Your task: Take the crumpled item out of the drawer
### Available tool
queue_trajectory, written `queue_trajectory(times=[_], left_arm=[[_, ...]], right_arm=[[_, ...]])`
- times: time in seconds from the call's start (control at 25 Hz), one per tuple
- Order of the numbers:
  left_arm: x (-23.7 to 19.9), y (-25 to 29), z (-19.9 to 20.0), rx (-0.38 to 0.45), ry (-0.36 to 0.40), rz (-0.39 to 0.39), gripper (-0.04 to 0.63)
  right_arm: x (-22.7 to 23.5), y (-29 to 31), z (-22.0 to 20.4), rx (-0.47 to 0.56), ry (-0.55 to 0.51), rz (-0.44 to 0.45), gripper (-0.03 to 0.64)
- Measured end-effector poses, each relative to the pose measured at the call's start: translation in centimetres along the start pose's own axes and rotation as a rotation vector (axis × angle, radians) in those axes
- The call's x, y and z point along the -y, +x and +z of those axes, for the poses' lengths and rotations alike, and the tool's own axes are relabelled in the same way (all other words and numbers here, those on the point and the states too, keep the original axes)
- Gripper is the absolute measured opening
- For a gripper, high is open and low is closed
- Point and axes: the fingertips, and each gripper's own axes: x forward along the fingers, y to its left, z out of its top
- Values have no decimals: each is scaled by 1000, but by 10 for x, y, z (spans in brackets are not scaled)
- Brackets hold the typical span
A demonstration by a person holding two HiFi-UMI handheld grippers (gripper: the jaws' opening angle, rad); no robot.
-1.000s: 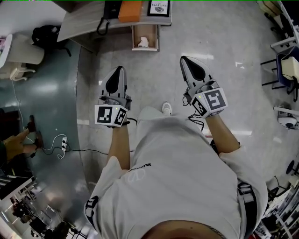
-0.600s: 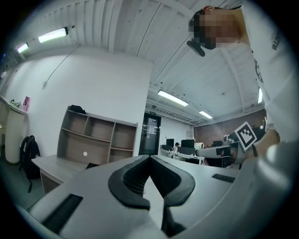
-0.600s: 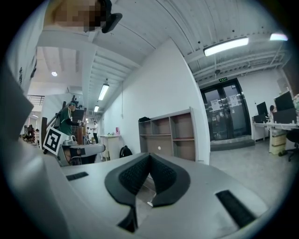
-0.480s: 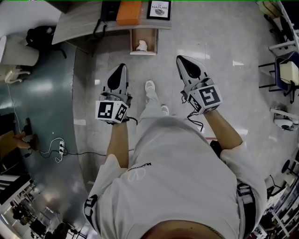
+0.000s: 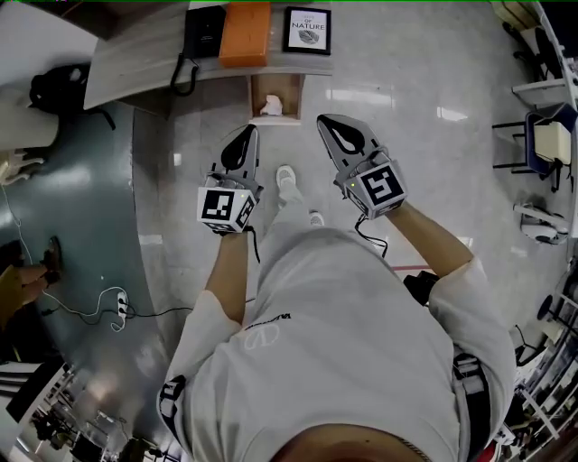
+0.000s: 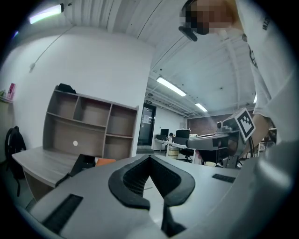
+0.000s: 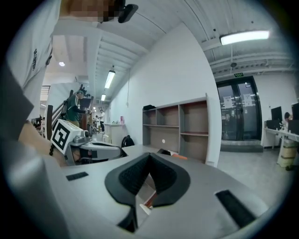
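The crumpled white item (image 5: 271, 106) lies in the open wooden drawer (image 5: 293, 94), pulled out from under the desk (image 5: 135, 54) at the top of the head view. My left gripper (image 5: 248, 132) is shut and empty, its tip a little short of the drawer's front left corner. My right gripper (image 5: 324, 119) is also shut with nothing in it, just right of the drawer's front. In the left gripper view the left gripper (image 6: 150, 158) points level over the desk. In the right gripper view the right gripper (image 7: 149, 155) aims toward the desk and shelves. Neither gripper view shows the drawer's inside.
On the desk lie a black phone (image 5: 203, 32), an orange box (image 5: 246, 20) and a framed picture (image 5: 307, 30). A shelf unit (image 6: 88, 123) stands behind the desk. Chairs (image 5: 551, 135) are at the right, and a power strip with cable (image 5: 117, 302) lies on the floor at left.
The person has stepped toward the desk. Both grippers have moved forward and closer together, ending near the open drawer's front. Both have stayed shut.
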Motion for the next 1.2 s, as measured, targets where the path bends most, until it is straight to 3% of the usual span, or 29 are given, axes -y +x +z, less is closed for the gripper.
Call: queue_trajectory(times=[0.32, 0.68, 0.92, 1.2], left_arm=[[-46, 58, -61, -111, -66, -68, 0], [-83, 113, -119, -199, -92, -50, 0], [-93, 151, -182, -274, -124, -52, 0], [-104, 187, -255, -348, -156, -47, 2]], right_arm=[[22, 88, -49, -91, 18, -17, 2], [51, 141, -106, -162, 101, -32, 2], [68, 175, -168, -210, 182, -44, 2], [77, 219, -245, -271, 206, -30, 2]])
